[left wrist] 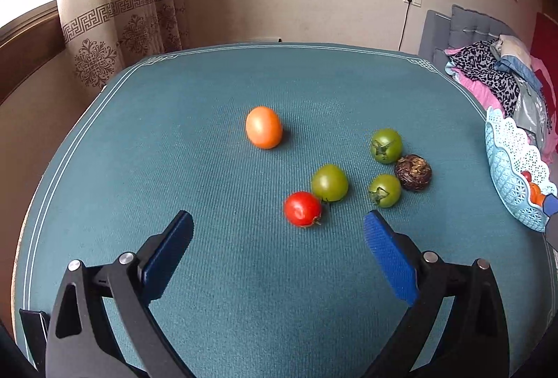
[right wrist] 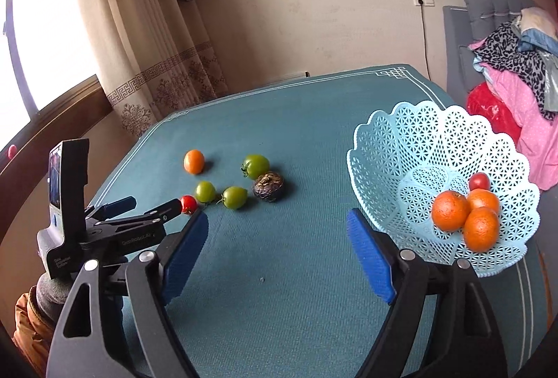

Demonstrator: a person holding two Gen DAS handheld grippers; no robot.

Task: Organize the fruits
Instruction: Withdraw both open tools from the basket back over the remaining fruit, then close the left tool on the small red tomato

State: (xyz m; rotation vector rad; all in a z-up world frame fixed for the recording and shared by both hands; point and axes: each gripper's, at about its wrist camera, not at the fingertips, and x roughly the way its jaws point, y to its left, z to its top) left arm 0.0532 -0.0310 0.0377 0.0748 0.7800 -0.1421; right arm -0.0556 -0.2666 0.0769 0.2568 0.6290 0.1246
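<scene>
1. Left wrist view: left tool [left wrist: 279, 228] spread wide, holding nothing, low over the teal woven tabletop [left wrist: 174, 168]. Red tomato [left wrist: 302, 208] sits just ahead, between the pads [left wrist: 387, 256] and slightly right. Likely light, smooth, slick skin, bruises easily: pinch across its widest part, gentle squeeze.
2. Same view: green tomato [left wrist: 329, 183] touches the red one behind it; risk of nudging it. Two more greens, a rough dark fruit [left wrist: 413, 172] and an orange [left wrist: 263, 127] sit farther ahead.
3. Right wrist view: right tool [right wrist: 277, 221] also spread, empty. Basket [right wrist: 383, 147], pale blue plastic lattice, scalloped rim, just right of it, holding three oranges [right wrist: 450, 210] and a small red fruit.
</scene>
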